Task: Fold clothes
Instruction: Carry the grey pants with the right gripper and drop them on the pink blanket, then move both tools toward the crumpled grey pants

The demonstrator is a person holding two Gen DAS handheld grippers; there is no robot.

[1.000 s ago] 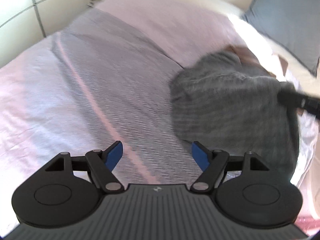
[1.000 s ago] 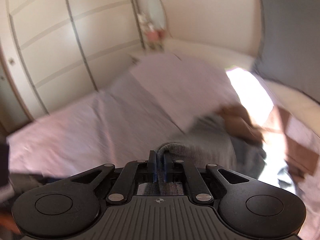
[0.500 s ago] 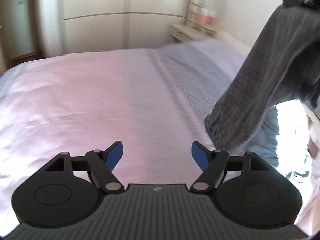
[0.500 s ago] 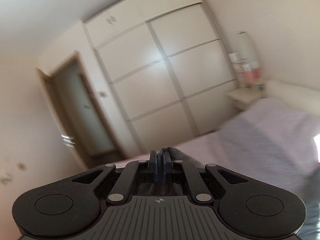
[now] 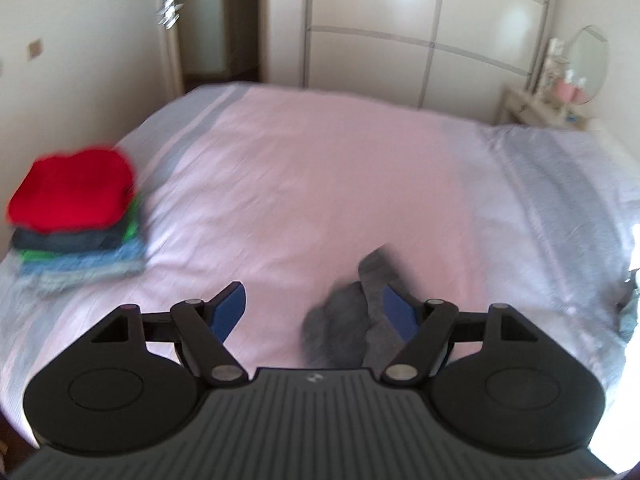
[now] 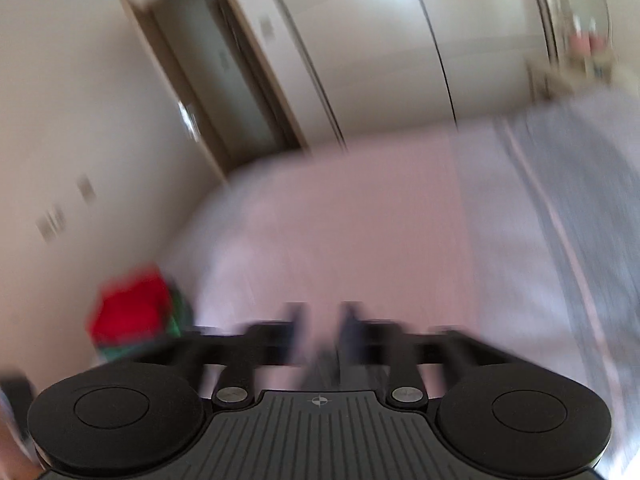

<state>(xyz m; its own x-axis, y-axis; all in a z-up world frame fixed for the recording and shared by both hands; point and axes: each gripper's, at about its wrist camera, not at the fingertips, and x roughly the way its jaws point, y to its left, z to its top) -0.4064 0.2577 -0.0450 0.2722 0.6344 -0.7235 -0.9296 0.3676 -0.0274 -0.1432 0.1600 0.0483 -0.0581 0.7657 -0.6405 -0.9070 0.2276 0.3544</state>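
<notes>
A grey knitted garment (image 5: 348, 320) lies bunched on the pink bedsheet (image 5: 320, 184), right in front of my left gripper (image 5: 314, 312), partly between its blue fingers (image 5: 230, 310). The left gripper is open and holds nothing. In the right wrist view my right gripper (image 6: 320, 328) is blurred by motion; its fingers stand a small way apart, with a strip of grey cloth (image 6: 320, 372) below the gap. Whether it grips the cloth is unclear.
A stack of folded clothes with a red one on top (image 5: 76, 212) sits at the bed's left edge; it also shows in the right wrist view (image 6: 132, 316). A wardrobe (image 5: 424, 28), a doorway (image 5: 212, 20) and a bedside table (image 5: 548, 108) stand beyond the bed.
Both grippers swung left from the clothes pile to the bed's middle. The right gripper carried the grey garment over and down onto the sheet; its fingers now stand apart instead of shut.
</notes>
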